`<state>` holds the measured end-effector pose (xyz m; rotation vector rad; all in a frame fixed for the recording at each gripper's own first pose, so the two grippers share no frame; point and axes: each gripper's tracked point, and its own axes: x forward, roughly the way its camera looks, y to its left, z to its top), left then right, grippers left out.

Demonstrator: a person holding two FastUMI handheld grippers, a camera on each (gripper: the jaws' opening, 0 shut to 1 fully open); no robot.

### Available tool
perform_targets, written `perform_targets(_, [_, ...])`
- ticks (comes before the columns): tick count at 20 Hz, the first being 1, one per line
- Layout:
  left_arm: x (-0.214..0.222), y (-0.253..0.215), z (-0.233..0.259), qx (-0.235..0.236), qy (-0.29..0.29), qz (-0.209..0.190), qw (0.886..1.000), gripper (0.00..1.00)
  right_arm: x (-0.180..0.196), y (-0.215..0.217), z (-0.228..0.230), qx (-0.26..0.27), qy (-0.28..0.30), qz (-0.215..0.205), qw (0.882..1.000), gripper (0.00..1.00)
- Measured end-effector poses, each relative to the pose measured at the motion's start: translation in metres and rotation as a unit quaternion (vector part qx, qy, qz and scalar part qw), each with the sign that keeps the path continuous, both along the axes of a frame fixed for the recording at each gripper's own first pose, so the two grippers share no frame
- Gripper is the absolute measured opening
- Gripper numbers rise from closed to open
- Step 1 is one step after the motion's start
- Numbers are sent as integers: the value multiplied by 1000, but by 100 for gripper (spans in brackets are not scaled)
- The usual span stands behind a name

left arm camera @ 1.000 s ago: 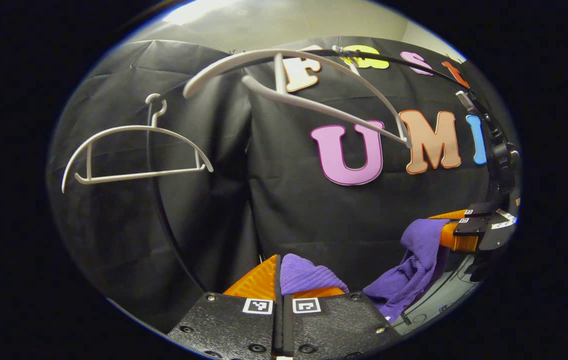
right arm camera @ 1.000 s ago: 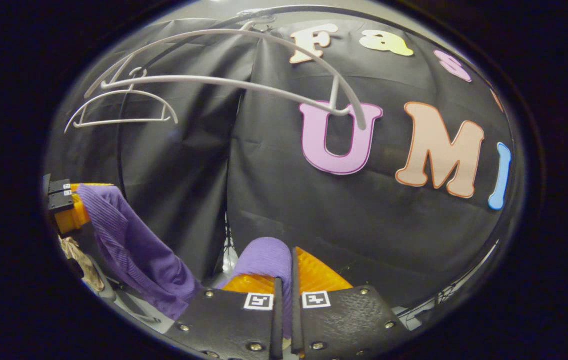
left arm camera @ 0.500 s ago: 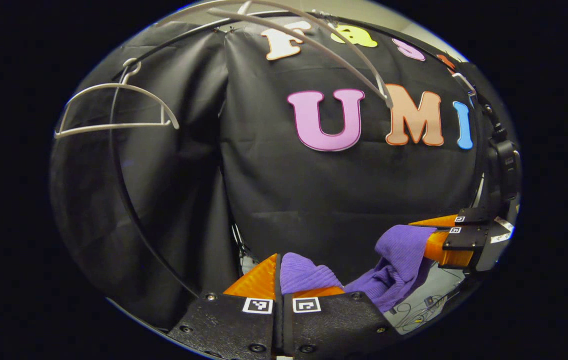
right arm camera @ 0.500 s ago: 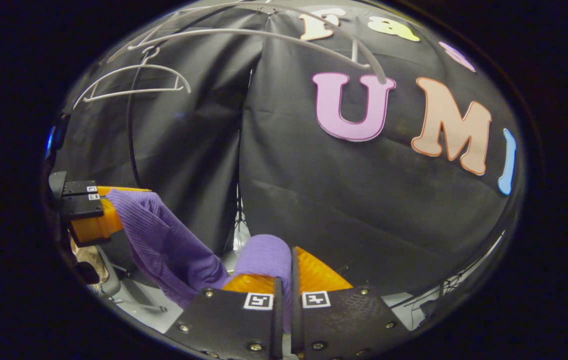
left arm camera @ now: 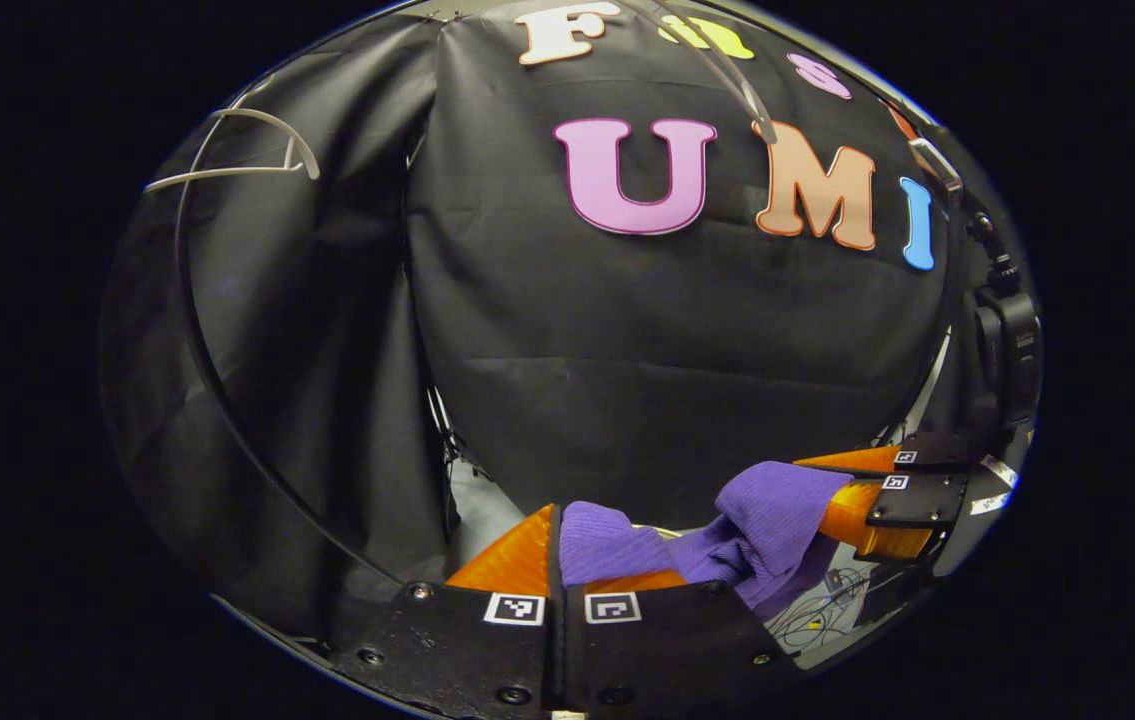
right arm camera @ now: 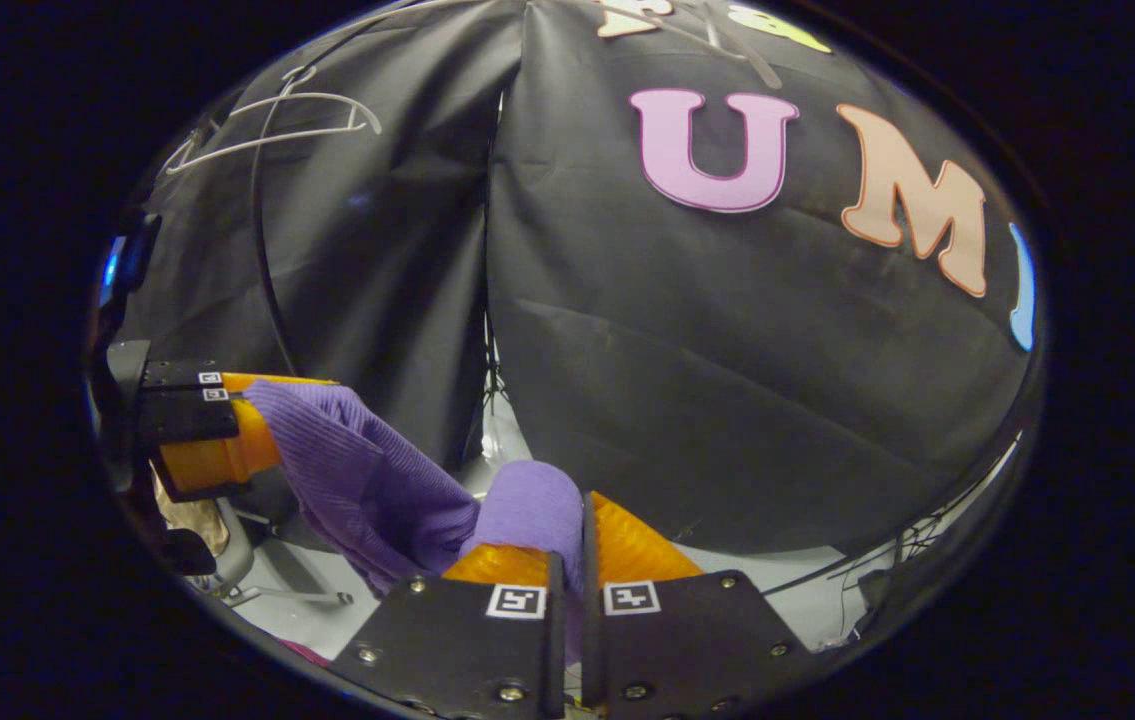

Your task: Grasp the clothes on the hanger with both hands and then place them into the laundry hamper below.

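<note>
Both of your tongs are clenched on the purple garment (left arm camera: pixel 617 545). In the left gripper view, your left tongs (left arm camera: pixel 557 545) sit at the bottom with their two fingers pressed together and a fold of the ribbed purple cloth bunched between them. From there the cloth runs off to the right and slightly up to your right tongs (left arm camera: pixel 832 490), which pinch its other end. In the right gripper view the same thing appears mirrored: your right tongs (right arm camera: pixel 582 540) grip a rounded wad of the purple garment (right arm camera: pixel 527 515), and the cloth stretches away to the left and up to your left tongs (right arm camera: pixel 257 420), also closed on it. Between the two pairs of tongs the garment sags in a slack fold, clear of any hanger.

Well above your left tongs and off to the left, a pale empty hanger (left arm camera: pixel 227 170) hangs against the black cloth wall (left arm camera: pixel 647 340); the right gripper view shows that hanger (right arm camera: pixel 272 125) high up to the left as well. Below and beyond the tongs there is pale grey floor (right arm camera: pixel 827 600) with some loose cables.
</note>
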<state>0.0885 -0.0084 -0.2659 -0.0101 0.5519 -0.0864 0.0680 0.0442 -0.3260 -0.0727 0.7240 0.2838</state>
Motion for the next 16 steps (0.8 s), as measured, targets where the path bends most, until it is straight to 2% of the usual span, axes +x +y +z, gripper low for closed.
perform_targets(9, [-16, -14, -52, -20, 76, -17, 997, 1, -19, 2, -30, 0, 55, 3, 998, 7])
perform_targets(12, [-22, -19, -66, -30, 100, -22, 994, 3, -15, 2, -26, 2, 48, 1, 999, 7])
perform_targets(13, [-24, -22, -70, -33, 105, -24, 994, 7, -14, 1, -24, 1, 47, 2, 999, 7])
perform_targets(14, [-27, -21, -71, -33, 108, -26, 993, 3, -14, 0, -25, -1, 47, 1, 999, 7])
perform_targets(15, [-25, -21, -69, -33, 103, -25, 994, 12, -13, -1, -24, -1, 46, 0, 999, 7])
perform_targets(16, [-23, -21, -67, -34, 99, -26, 994, 13, -13, -2, -24, -1, 47, -1, 999, 7])
